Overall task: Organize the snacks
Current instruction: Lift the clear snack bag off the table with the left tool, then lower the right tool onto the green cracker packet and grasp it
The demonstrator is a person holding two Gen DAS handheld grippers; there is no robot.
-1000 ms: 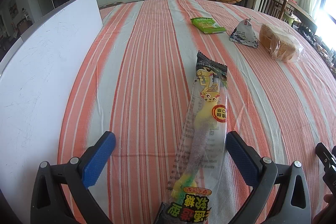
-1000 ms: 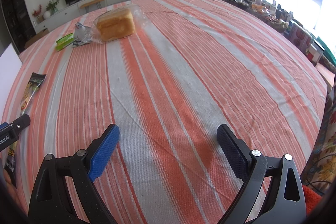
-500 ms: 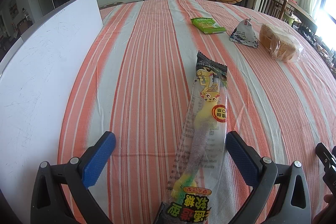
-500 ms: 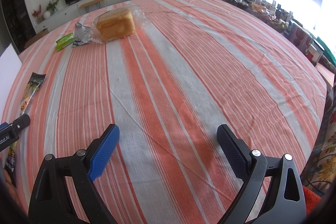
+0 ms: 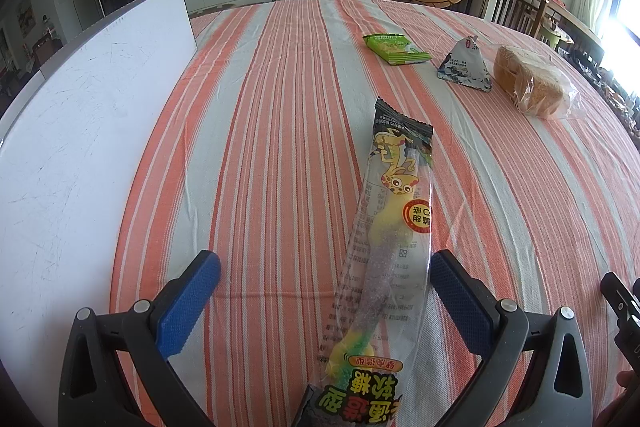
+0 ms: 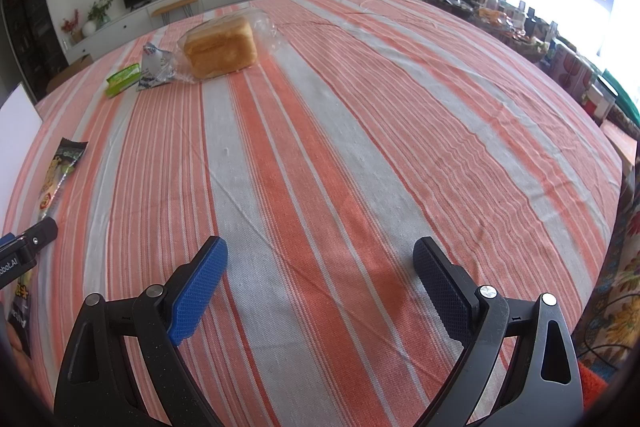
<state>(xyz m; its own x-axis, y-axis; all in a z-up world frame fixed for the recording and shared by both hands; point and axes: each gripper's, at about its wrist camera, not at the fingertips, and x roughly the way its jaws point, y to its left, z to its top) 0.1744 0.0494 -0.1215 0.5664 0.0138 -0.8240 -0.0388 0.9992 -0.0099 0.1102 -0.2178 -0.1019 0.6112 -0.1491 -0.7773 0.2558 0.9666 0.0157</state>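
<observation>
Nothing has moved: both grippers' jaws gape wide, empty, left gripper (image 5: 324, 291) straddling the candy packet (image 5: 392, 227).

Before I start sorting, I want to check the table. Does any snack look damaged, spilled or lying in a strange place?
Nothing looks damaged or spilled. The long gummy candy packet lies alone between the open left gripper fingers, apart from the green packet, triangular packet and bagged bread grouped farther away.

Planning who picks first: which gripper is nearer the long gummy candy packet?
Left. The left gripper is open with the gummy candy packet lying between its fingers; the right gripper hovers over bare tablecloth, off to the packet's right.
</observation>
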